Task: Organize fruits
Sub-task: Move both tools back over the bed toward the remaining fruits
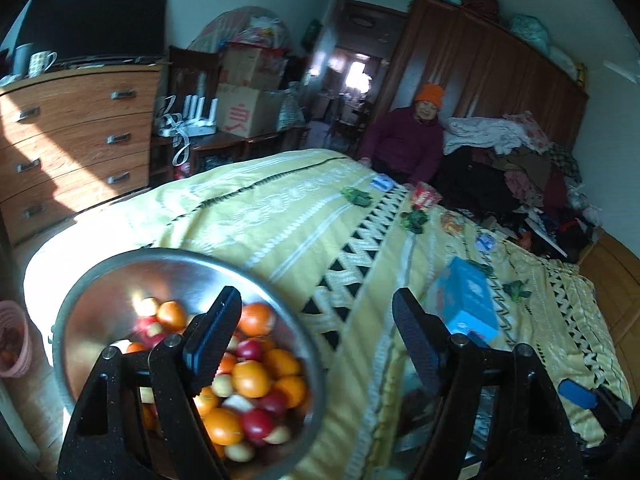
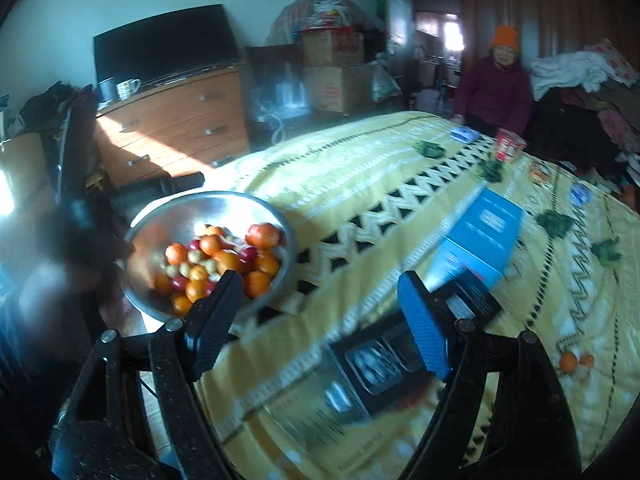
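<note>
Here we work over the yellow bedspread (image 2: 360,184), where the steel bowl (image 2: 160,216) sits at its near left edge, heaped with mixed fruits (image 2: 224,260). Both the left gripper (image 1: 318,320) and the right gripper (image 2: 320,300) are spread wide, holding nothing. We should approach one orange (image 2: 262,235) from above, pinching gently.
</note>
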The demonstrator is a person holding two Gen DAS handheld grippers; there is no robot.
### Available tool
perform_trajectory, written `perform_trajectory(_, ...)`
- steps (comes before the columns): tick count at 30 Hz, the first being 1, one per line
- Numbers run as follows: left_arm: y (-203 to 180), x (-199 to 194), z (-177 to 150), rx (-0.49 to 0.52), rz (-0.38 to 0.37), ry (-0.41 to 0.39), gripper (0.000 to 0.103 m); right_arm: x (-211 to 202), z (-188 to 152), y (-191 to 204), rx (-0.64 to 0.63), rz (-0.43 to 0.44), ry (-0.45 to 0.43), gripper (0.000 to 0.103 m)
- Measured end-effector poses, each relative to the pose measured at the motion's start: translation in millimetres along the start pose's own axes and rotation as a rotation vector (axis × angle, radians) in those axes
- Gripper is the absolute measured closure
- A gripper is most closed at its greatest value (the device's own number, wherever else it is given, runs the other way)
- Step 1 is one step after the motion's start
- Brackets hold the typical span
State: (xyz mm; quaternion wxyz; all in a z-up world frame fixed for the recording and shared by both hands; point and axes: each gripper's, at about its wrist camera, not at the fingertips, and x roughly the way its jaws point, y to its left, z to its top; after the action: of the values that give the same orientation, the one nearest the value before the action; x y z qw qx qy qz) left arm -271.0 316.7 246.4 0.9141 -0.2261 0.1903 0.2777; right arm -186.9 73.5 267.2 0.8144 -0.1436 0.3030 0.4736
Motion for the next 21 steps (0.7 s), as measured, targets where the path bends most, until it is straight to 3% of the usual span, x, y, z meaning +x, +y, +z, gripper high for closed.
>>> perform_trajectory(7,-179,-11,-35,0.222,-0.346,0.029,0.024,-44,-96,-115,0.216,-0.237,0.127,0.023)
perform_trajectory(11,-271,13,-85,0.341,-0.509,0.148,0.024,-63,-134,-163,0.356,-0.29,0.157,0.023)
perform_trajectory(14,-311,63,-123,0.349,-0.514,0.272,0.025,-76,-152,-185,0.413,-0.302,0.151,0.023)
perform_trajectory(16,-329,105,-151,0.355,-0.491,0.356,0.034,-80,-158,-198,0.439,-0.306,0.148,0.024)
perform_trajectory(21,-368,197,-205,0.412,-0.46,0.51,0.044,-87,-180,-234,0.509,-0.299,0.148,0.024)
